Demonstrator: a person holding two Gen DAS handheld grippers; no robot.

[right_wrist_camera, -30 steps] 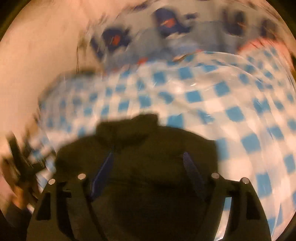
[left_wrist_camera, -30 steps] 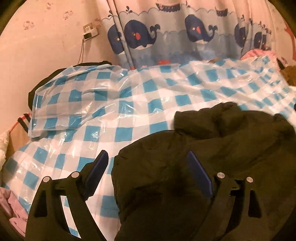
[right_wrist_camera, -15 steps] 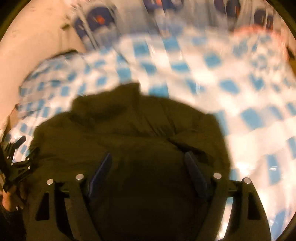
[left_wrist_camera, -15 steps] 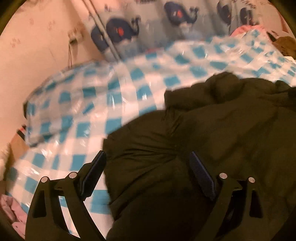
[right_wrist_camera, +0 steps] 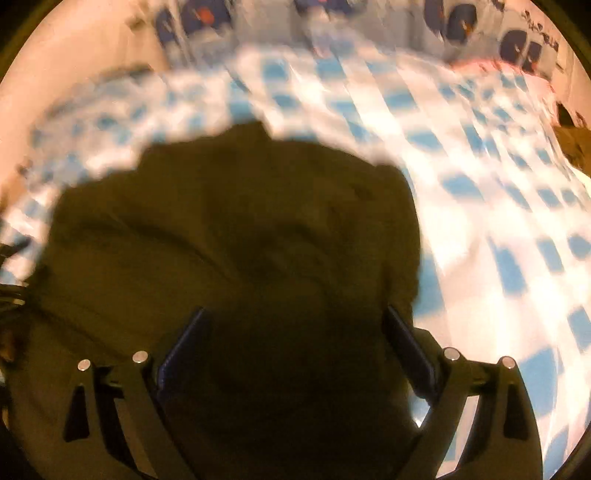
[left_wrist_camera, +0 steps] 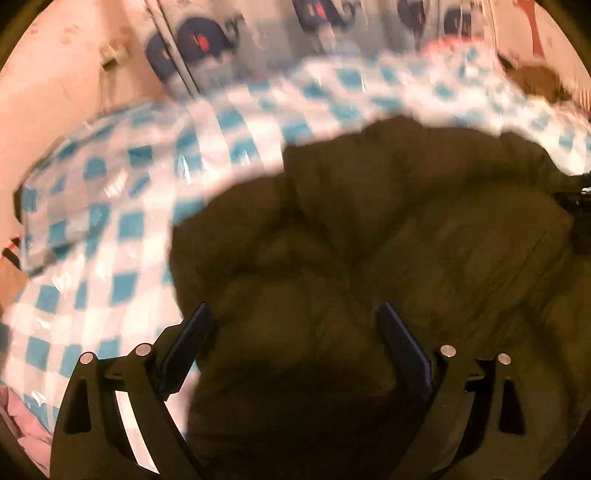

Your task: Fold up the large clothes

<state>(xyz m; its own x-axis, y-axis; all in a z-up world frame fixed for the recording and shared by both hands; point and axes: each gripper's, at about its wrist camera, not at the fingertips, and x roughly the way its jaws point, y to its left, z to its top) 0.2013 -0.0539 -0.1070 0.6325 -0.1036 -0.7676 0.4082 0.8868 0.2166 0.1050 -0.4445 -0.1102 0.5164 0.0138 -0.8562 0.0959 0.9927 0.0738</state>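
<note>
A dark olive padded jacket (left_wrist_camera: 369, 240) lies bunched on a bed under a blue-and-white checked plastic sheet (left_wrist_camera: 122, 229). My left gripper (left_wrist_camera: 293, 306) hangs just above the jacket's left part, its jaws wide, with the fabric below and between the blue pads (left_wrist_camera: 402, 343), which do not press on it. In the right wrist view the jacket (right_wrist_camera: 240, 229) fills the middle and left. My right gripper (right_wrist_camera: 295, 310) is over its right part near the edge, jaws opening, cloth between the fingers without being pinched. Both views are blurred.
A whale-print curtain (left_wrist_camera: 258, 33) hangs behind the bed, and a wall with a socket (left_wrist_camera: 114, 55) stands at the left. Pink cloth (left_wrist_camera: 22, 424) lies at the bed's near left corner. A brown heap (left_wrist_camera: 535, 79) sits far right. The checked sheet (right_wrist_camera: 498, 184) stretches right of the jacket.
Both grippers have sunk closer to the jacket, which now fills more of each view. The right gripper's jaws have spread wider. The left gripper has shifted from the jacket's edge to over it.
</note>
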